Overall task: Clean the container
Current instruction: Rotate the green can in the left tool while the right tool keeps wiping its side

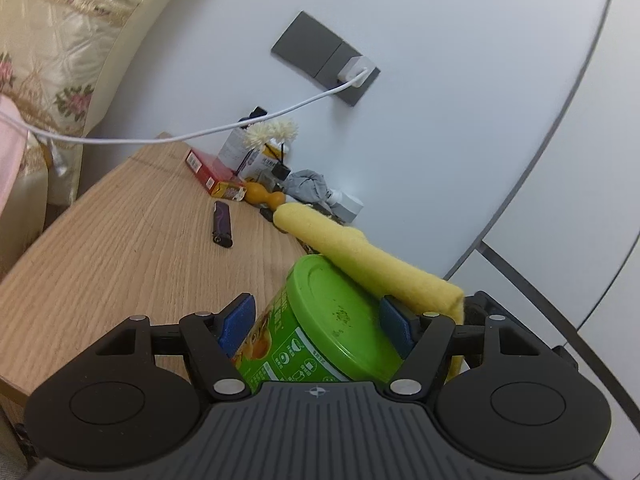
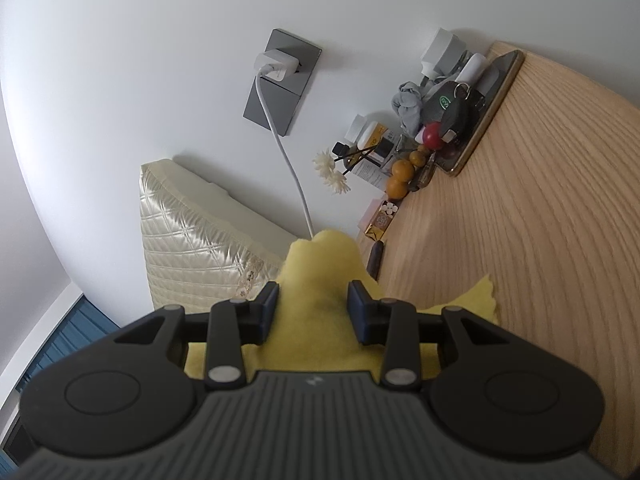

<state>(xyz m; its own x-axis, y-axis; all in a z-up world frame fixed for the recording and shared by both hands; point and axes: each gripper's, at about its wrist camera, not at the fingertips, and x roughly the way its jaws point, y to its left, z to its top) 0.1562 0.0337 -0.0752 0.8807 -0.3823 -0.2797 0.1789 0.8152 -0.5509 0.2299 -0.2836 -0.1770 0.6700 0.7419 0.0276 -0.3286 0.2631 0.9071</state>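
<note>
A green can with a green lid and a printed label lies tilted between the blue pads of my left gripper, which is shut on it above the wooden table. A rolled yellow cloth rests across the lid's upper right edge and reaches toward the back of the table. In the right wrist view my right gripper is shut on the same yellow cloth, which bulges forward past the fingers. The can is hidden in that view.
A dark lighter lies on the table. Along the wall stand a red box, orange gourds, a grey rag, small bottles and a phone. A white charger cable hangs from the wall socket. A cream cushion sits at left.
</note>
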